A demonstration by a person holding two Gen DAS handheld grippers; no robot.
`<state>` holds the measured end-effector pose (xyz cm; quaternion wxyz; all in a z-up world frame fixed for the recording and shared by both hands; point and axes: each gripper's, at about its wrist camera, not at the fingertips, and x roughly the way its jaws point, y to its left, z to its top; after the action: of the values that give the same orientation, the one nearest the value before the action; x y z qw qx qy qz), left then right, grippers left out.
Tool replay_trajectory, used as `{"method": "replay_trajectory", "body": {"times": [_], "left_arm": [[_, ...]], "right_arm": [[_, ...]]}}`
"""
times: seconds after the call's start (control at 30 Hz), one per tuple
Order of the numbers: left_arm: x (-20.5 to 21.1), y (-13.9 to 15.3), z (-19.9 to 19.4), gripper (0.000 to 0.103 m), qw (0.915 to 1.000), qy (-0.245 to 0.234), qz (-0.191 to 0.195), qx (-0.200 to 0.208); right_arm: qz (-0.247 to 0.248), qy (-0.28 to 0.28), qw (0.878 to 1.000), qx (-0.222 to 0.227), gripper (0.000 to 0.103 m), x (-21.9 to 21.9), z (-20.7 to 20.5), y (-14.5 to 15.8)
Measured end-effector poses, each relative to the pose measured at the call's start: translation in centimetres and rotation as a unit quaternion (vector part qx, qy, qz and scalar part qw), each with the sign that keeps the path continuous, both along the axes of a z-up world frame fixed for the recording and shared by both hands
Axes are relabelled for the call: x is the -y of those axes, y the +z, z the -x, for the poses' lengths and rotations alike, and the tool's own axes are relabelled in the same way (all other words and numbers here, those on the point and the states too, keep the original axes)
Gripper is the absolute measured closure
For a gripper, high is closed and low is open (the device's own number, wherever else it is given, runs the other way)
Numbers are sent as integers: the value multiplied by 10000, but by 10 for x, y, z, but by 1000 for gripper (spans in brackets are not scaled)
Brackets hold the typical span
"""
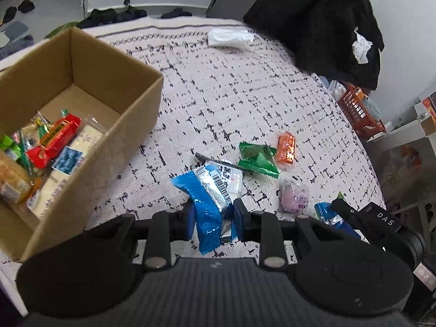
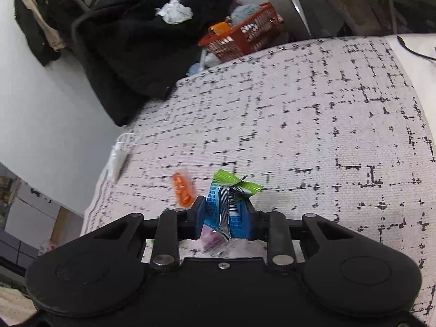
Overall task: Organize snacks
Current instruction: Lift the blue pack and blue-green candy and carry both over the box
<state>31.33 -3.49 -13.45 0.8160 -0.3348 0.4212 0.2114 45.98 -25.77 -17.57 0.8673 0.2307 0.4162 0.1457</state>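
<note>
Your left black two-finger gripper angled steeply downward, jaws clamped; your right black two-finger gripper tilted down, jaws clamped too.

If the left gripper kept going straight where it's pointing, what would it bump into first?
Probably the white barcode packet on the patterned cloth, just past the blue snack packet that the left gripper is shut on. The green wrapper lies close beside it, and depth is hard to judge.

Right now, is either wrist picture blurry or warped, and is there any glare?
Left wrist view: sharp, though the fisheye bends the cardboard box; glare glints off the blue packet in the left gripper. Right wrist view: softer, the orange snack smeared, the bed's far edge bowed.
</note>
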Motion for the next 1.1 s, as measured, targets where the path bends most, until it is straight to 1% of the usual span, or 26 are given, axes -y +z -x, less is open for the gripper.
{"method": "replay_trajectory", "body": {"times": [0.23,0.5,0.67,0.77,0.87,1.1], "left_arm": [[-4,23,19,75,9996,75,-180,201],[-23,49,42,75,9981,168,-262,526],[-39,61,55,75,9973,247,-295,625],[-52,67,63,75,9969,264,-241,702],[-63,75,71,75,9961,323,-299,765],[-96,86,88,75,9946,493,-287,861]], "right_arm": [[-68,401,9989,229,76,-13,21,22],[-108,886,9943,578,76,-37,45,49],[-131,1103,9913,701,76,-52,57,62],[-137,1304,9880,815,76,-67,64,69],[-123,1412,9864,837,76,-80,68,74],[-38,1686,9811,952,76,-111,85,84]]}}
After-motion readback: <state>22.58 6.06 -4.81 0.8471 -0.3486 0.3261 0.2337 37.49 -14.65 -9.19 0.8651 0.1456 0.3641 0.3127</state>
